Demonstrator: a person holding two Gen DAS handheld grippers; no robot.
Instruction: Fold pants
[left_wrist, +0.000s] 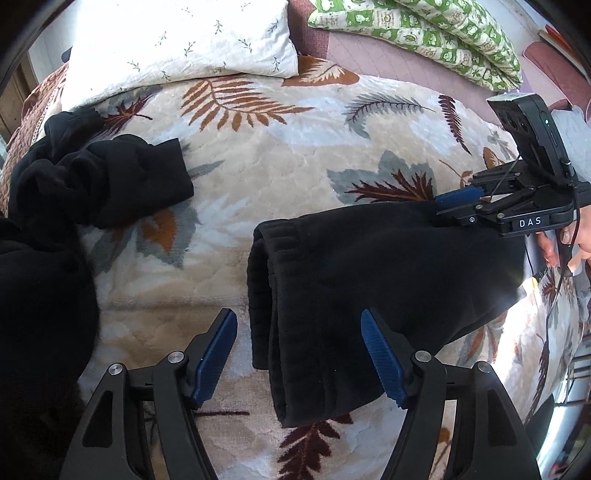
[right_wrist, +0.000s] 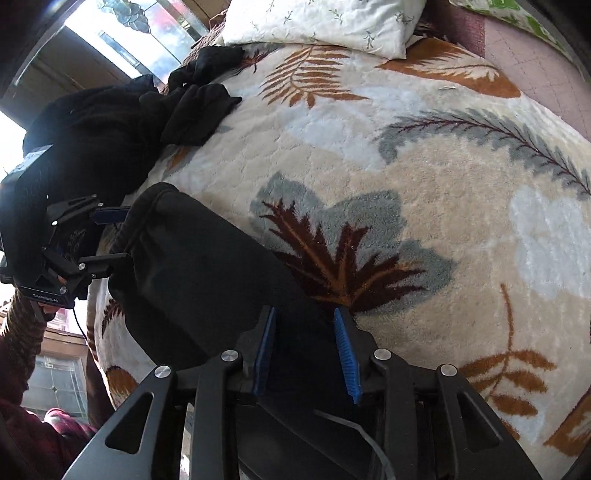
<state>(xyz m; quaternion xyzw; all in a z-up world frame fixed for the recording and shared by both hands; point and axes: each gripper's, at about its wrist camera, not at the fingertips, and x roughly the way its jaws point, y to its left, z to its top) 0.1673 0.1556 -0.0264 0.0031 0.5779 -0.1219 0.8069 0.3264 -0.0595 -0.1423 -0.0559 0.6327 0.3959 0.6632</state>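
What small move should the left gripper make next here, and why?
Probably ease the left gripper forward and close it on the near end of the folded black pants. Its jaws are open and hold nothing, astride that end, while the right gripper sits at the far end, also open. The pants lie in a thick bundle on the blanket.

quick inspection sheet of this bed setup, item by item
surface: leaf-print blanket covers the bed.
job's things: folded black pants lie on the blanket, waistband end toward the left tool.
clutter: heap of black clothes at the left; white pillow and green quilt at the head.
grippers: left tool open, straddling the pants' edge; right tool open at the pants' other end.
cables: thin black cable hangs from the right tool.
surroundings: window beside the bed.
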